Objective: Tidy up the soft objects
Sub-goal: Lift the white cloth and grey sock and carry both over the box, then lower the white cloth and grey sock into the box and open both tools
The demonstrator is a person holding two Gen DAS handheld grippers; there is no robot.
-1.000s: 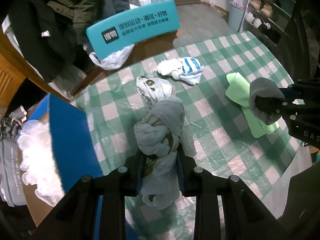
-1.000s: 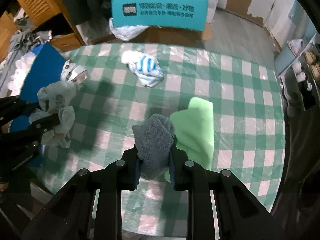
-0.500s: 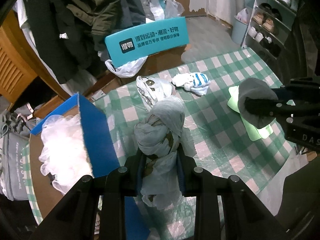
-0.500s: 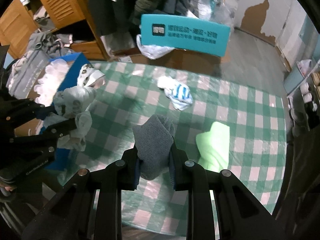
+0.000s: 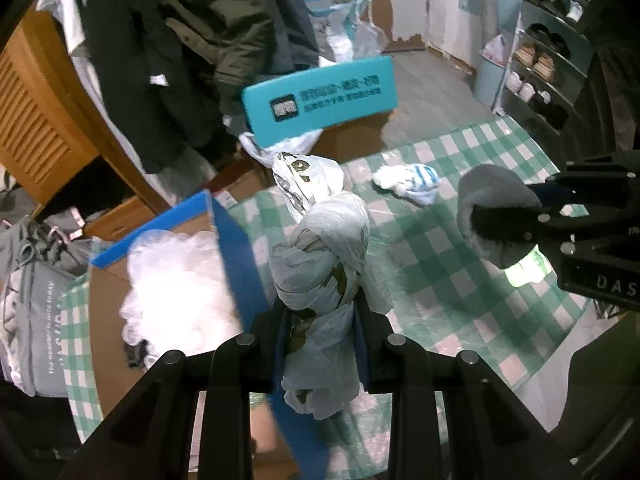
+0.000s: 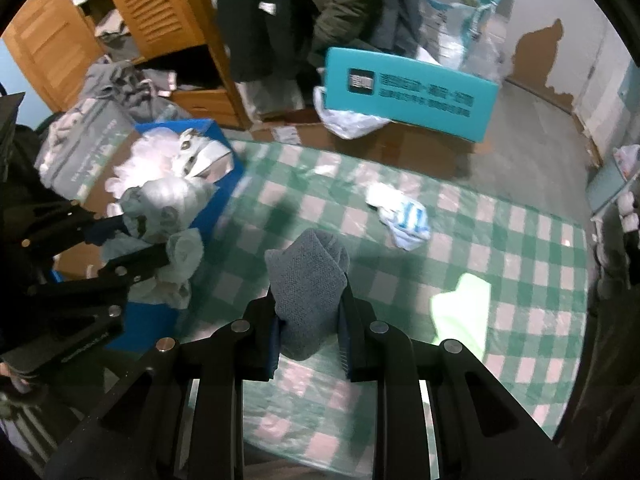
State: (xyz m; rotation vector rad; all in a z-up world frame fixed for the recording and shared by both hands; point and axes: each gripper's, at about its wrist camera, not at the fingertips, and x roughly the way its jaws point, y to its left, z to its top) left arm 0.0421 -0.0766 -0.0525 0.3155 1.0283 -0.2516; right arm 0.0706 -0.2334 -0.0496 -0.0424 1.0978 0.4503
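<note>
My left gripper [image 5: 320, 312] is shut on a pale grey knotted cloth bundle [image 5: 324, 248], held in the air over the table's left edge beside the blue-rimmed cardboard box [image 5: 236, 240]. That bundle [image 6: 164, 208] and the left gripper [image 6: 132, 240] also show at the left of the right wrist view. My right gripper [image 6: 310, 316] is shut on a rolled grey-blue sock [image 6: 306, 276], lifted above the checked tablecloth [image 6: 520, 240]. The same grey sock [image 5: 492, 208] appears at the right of the left wrist view. A white and blue striped sock [image 6: 404, 220] and a light green cloth [image 6: 464, 312] lie on the table.
The box holds white fluffy stuffing [image 5: 176, 276]. A teal chair back [image 6: 408, 92] stands behind the table's far edge, with coats and a wooden wardrobe [image 6: 160, 12] beyond. A grey bag [image 5: 28, 312] sits left of the box. A shoe rack [image 5: 552, 56] stands at the right.
Both grippers have risen and drifted left with their loads, bringing the box and its stuffing further into view. The green cloth now lies farther from the right gripper.
</note>
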